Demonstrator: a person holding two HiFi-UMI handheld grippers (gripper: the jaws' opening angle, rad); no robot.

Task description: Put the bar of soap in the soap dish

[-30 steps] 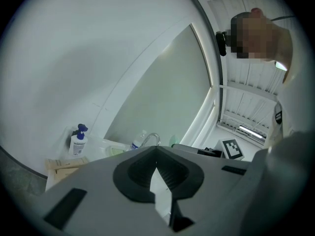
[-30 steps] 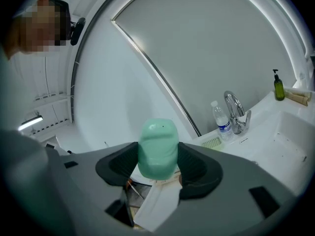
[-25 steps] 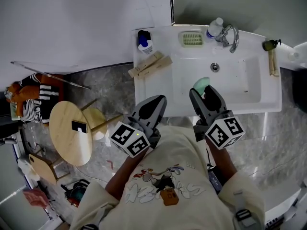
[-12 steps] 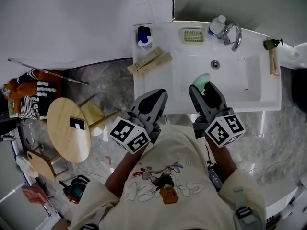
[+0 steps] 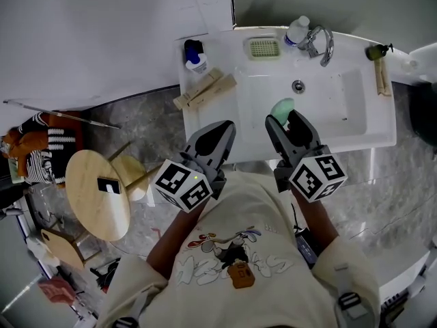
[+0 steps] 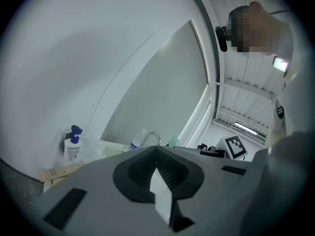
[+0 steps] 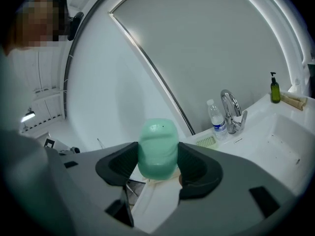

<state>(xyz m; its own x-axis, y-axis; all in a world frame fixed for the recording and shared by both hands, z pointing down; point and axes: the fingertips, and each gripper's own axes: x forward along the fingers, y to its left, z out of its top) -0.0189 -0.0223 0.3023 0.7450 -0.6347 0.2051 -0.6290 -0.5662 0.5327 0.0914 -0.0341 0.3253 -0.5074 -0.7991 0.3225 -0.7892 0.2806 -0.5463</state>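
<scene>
A pale green bar of soap (image 7: 158,149) sticks up between the jaws of my right gripper (image 7: 158,157), which is shut on it. In the head view the right gripper (image 5: 285,117) holds the soap (image 5: 281,107) over the near left part of the white basin (image 5: 341,125). The light green soap dish (image 5: 263,47) sits at the back of the sink top, left of the tap (image 5: 321,43); in the right gripper view the dish (image 7: 206,141) lies ahead beside the tap (image 7: 231,109). My left gripper (image 5: 217,134) is shut and holds nothing, near the sink's front edge.
A clear water bottle (image 5: 296,30) stands between dish and tap. A blue pump bottle (image 5: 195,56) and wooden pieces (image 5: 205,91) sit on the sink's left side. A green bottle (image 5: 376,51) and a brush (image 5: 380,77) lie at the right. A round wooden stool (image 5: 99,193) stands on the floor, left.
The view has shifted, so the sink sits slightly lower and to the left in the picture. Both grippers keep their hold and their places in front of the person.
</scene>
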